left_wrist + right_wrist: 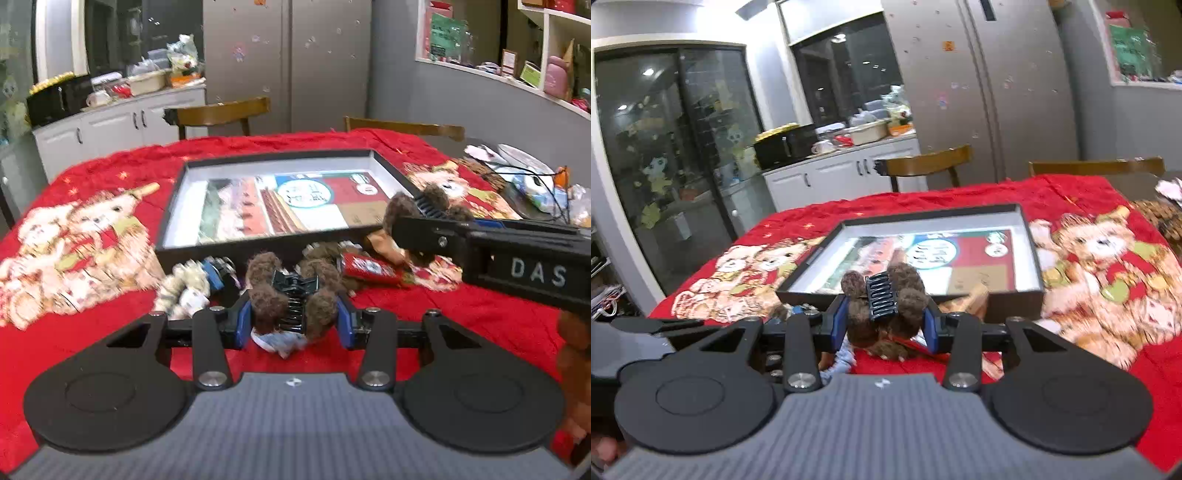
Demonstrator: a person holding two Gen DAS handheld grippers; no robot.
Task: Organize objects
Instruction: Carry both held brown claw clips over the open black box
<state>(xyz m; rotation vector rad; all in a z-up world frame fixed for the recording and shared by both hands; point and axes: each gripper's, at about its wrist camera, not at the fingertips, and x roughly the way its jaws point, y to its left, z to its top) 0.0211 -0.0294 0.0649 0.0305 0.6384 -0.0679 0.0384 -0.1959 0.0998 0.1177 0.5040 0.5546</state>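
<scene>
Left fingers (293, 317): part closed, blue pads pinching a brown fuzzy hair claw (295, 291) above the red-clothed counter (110, 314).
Right fingers (884, 315): likewise clamped on a second brown hair claw (882, 295).
Beyond: black shallow box (258, 240), open.

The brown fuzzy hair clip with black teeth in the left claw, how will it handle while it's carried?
The brown fuzzy hair clip with black plastic teeth probably feels light: it is small, mostly fluff. The left claw presses on pompoms, so the padding likely squashes and resists slipping. The toothed core looks rigid, so it should not flop, though it might pivot between the pads.
</scene>
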